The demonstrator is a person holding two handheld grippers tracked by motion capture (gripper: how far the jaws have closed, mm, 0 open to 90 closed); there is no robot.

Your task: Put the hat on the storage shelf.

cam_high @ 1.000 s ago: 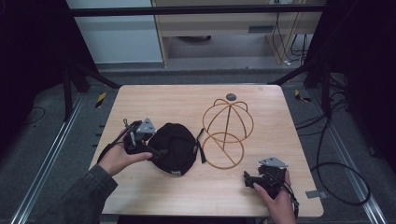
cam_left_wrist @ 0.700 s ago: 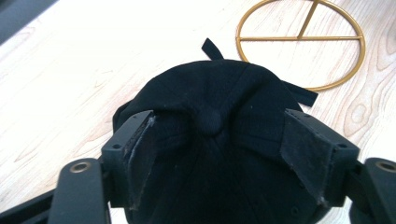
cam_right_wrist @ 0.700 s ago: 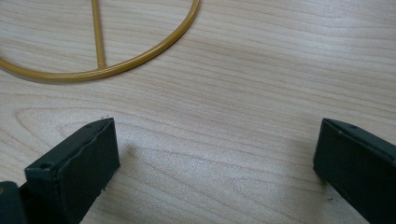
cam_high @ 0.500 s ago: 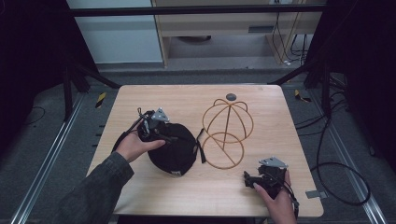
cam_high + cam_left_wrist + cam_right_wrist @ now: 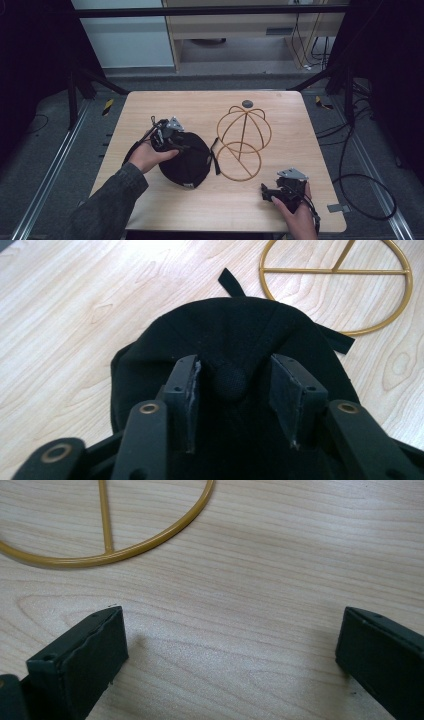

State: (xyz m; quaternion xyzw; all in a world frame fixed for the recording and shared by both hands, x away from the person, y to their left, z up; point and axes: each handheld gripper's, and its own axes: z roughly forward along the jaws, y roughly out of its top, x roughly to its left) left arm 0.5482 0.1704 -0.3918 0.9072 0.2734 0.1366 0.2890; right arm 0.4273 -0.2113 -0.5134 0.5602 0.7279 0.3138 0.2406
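Observation:
A black cap [image 5: 189, 162] lies left of centre on the wooden table [image 5: 150, 107]. My left gripper [image 5: 183, 146] rests on the cap's crown. In the left gripper view [image 5: 232, 367] its jaws stand open on either side of the cap's top button [image 5: 231, 381], with the pads not pressing it. A gold wire hat stand [image 5: 243, 142] sits just right of the cap, and its base ring [image 5: 340, 295] lies beyond the cap's back strap [image 5: 231, 280]. At the front right, my right gripper [image 5: 265, 191] lies low over bare wood, jaws wide open [image 5: 230, 630], empty, near the ring [image 5: 125, 555].
A small dark round disc [image 5: 247, 103] sits at the table's far edge behind the stand. Metal frame rails and cables run along the floor on both sides. Bare wood spans the table's left and front areas.
My left gripper moved from the cap's left edge up and to the right onto its crown. The right gripper stayed put.

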